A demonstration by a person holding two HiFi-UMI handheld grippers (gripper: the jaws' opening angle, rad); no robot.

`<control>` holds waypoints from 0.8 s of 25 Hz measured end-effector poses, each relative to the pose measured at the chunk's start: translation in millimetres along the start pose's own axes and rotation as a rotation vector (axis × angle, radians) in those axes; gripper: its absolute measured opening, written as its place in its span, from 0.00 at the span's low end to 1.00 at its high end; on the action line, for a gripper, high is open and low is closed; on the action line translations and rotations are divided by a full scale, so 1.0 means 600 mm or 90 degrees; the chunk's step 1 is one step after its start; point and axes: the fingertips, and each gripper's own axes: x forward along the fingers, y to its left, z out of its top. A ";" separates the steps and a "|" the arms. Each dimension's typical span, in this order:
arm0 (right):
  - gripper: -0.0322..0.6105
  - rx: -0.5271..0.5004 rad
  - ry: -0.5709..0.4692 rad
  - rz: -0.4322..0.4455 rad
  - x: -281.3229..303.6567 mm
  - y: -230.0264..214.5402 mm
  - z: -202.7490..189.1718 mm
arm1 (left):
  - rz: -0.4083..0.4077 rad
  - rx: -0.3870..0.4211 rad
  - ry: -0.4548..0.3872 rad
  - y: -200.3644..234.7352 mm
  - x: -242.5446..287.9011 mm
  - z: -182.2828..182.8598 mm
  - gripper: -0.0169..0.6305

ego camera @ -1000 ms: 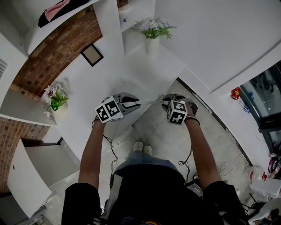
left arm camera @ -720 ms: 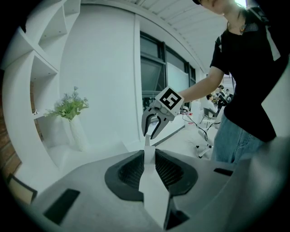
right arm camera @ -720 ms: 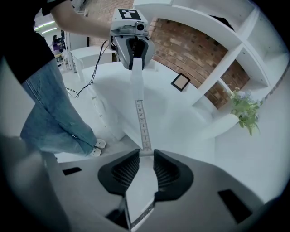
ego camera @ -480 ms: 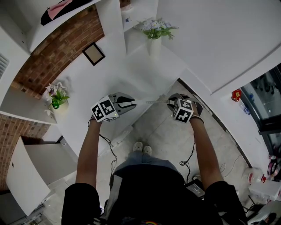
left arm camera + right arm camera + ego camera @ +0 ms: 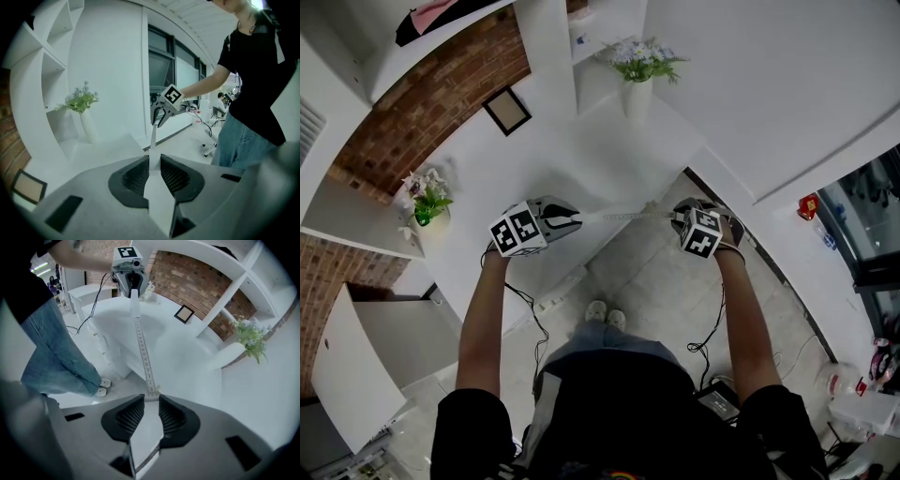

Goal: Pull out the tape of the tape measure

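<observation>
A white tape [image 5: 623, 215] with printed numbers stretches taut in the air between my two grippers. My left gripper [image 5: 562, 215] is shut on the white tape measure case [image 5: 157, 197], which fills its jaws. The right gripper [image 5: 679, 216] is shut on the tape's free end [image 5: 151, 391]. In the right gripper view the tape [image 5: 143, 352] runs straight from my right gripper [image 5: 151, 397] up to the left gripper [image 5: 133, 287]. In the left gripper view a thin strip [image 5: 153, 138] leads from my left gripper [image 5: 152, 157] to the right gripper [image 5: 160, 117].
Both grippers hang over the edge of a white counter [image 5: 534, 159]. A vase of flowers [image 5: 639, 70], a small picture frame [image 5: 508, 110] and a potted plant [image 5: 427, 199] stand further back. Cables [image 5: 534, 314] hang by the person's legs above the tiled floor.
The two grippers have moved apart, the left one leftward and the right one rightward. A longer stretch of tape shows between them.
</observation>
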 end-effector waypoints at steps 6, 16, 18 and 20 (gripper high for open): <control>0.19 -0.002 -0.004 0.008 0.002 -0.009 0.002 | 0.002 -0.013 -0.002 0.008 -0.018 -0.013 0.14; 0.19 0.014 -0.001 0.017 0.023 -0.039 -0.012 | 0.001 -0.044 -0.001 0.043 -0.032 -0.043 0.14; 0.19 0.019 0.007 0.022 0.028 -0.045 -0.020 | 0.001 -0.054 -0.003 0.052 -0.034 -0.050 0.14; 0.19 0.020 0.021 0.028 0.034 -0.051 -0.032 | 0.004 -0.056 0.009 0.061 -0.037 -0.063 0.14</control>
